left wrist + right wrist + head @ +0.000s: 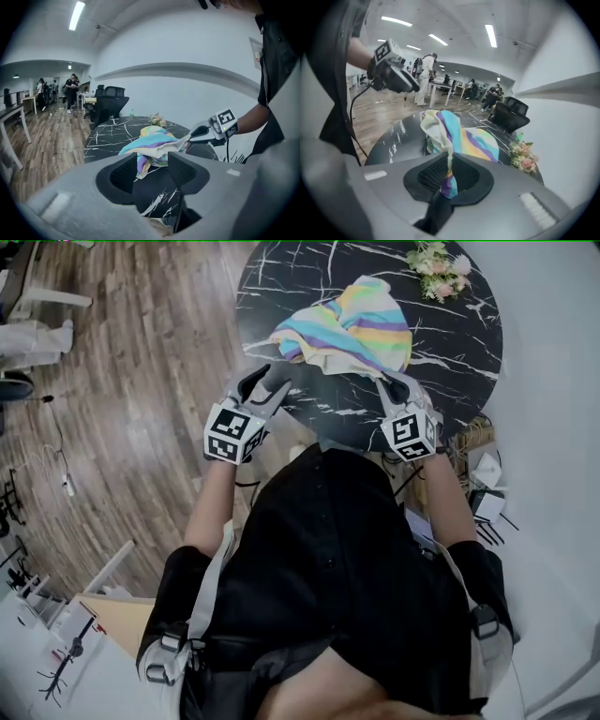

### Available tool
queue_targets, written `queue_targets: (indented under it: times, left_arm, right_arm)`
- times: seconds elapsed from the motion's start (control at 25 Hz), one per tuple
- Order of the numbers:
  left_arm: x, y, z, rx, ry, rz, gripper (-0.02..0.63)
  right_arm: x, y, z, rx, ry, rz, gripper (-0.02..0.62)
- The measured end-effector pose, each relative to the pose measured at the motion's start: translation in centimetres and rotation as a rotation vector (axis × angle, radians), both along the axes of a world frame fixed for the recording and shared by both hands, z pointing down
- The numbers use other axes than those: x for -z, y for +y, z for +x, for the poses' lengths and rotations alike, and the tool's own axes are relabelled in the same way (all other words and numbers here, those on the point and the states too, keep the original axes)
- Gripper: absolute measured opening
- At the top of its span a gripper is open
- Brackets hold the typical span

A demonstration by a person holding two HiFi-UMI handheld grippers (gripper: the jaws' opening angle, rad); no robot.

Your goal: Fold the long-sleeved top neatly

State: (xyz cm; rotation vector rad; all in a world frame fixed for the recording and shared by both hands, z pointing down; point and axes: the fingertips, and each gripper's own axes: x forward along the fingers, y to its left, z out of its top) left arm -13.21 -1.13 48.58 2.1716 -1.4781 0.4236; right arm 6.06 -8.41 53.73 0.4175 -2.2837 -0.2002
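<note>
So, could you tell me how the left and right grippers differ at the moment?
The right gripper is shut on a bunch of the top; the left gripper stands open, pressing nothing. The right gripper meets the top's near right edge; the left gripper appears just short of its left side, by the table rim. Both point toward the top.

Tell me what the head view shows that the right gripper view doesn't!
Only the head view shows the marker cube on the right gripper and the person's grey shoulder straps.

Only the right gripper view shows the ceiling lights, people far back in the room, a black chair, and, close up, its own jaws shut on a fold of the striped top.

Both show the striped top, the black marble table, the flowers and the left gripper.
</note>
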Motion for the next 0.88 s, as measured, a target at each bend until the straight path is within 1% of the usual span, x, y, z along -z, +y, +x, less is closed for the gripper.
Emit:
queue_targets:
  times: [0.12, 0.2, 0.32, 0.48, 0.64, 0.72, 0.88]
  left_arm:
    - [-0.8, -2.1, 0.8, -0.111, -0.101, 0.018, 0.209]
    - [-1.3, -3.5, 1.5, -0.190, -0.160, 0.019, 0.204]
    - [-1.9, -5.6, 2.1, -0.291, -0.236, 0.015, 0.190]
    - [-2.9, -8.1, 2.1, -0.391, -0.330, 0.008, 0.169]
    - [-4.8, -9.6, 2.6, -0.507, -0.367, -0.049, 0.170]
    - [-5.7, -9.8, 2.8, -0.556, -0.383, -0.077, 0.186]
    - [-7.4, -9.7, 3.1, -0.613, -0.406, -0.122, 0.187]
  right_arm:
    - [2.6, -1.6, 1.2, -0.097, -0.075, -0.007, 0.034]
    - [3.7, -2.4, 1.5, -0.124, -0.110, -0.001, 0.034]
    - [4.0, -3.1, 2.1, -0.155, -0.117, 0.010, 0.033]
    - [3.9, -3.7, 2.8, -0.180, -0.112, 0.021, 0.034]
    - [4.1, -4.2, 3.1, -0.190, -0.114, 0.022, 0.033]
    - [3.7, -4.5, 3.5, -0.209, -0.109, 0.014, 0.034]
    - [3.7, -5.1, 3.7, -0.211, -0.110, 0.020, 0.032]
